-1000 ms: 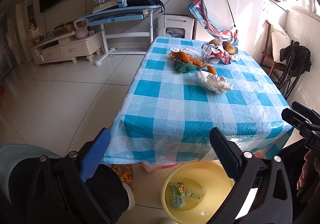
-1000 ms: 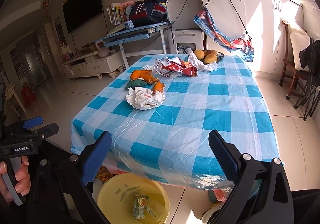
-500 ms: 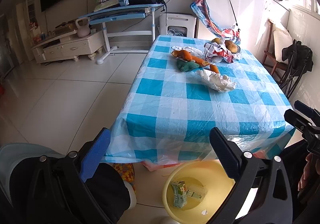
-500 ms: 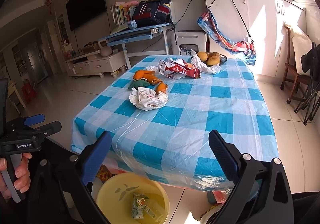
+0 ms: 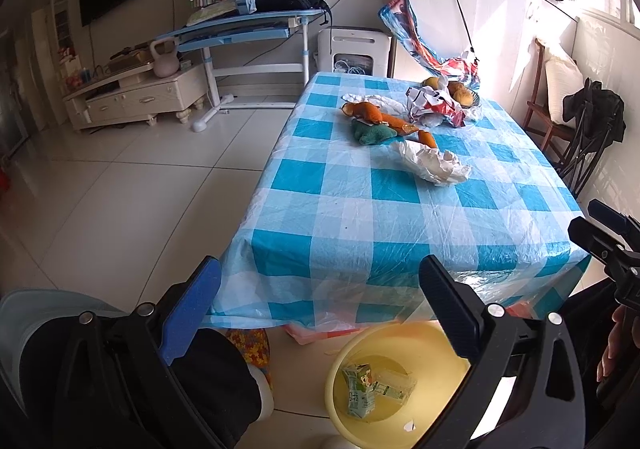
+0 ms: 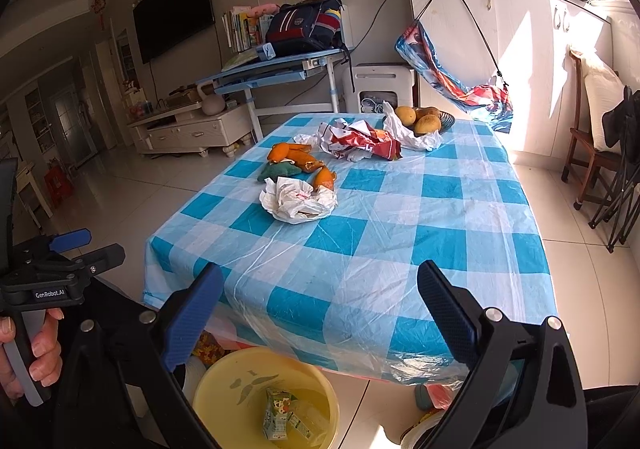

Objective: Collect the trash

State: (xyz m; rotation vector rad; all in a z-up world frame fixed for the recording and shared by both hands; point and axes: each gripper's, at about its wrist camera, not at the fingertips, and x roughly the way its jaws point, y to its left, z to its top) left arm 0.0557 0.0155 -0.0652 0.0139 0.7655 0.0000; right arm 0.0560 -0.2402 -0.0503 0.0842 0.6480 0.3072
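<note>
Here, left gripper (image 5: 316,309) and right gripper (image 6: 320,307) both spread wide, nothing held, hovering off near edge of bench (image 5: 360,225). Crumpled white wrapper (image 6: 298,200) mid-bench beside orange peels (image 6: 298,159); red-white packet (image 6: 360,140) farther back. Yellow bin (image 6: 224,381) on floor below, drink carton (image 6: 276,415) inside.

The only readable text is "GenRobot.AI", printed in white on the left gripper (image 6: 86,245) body.
</note>
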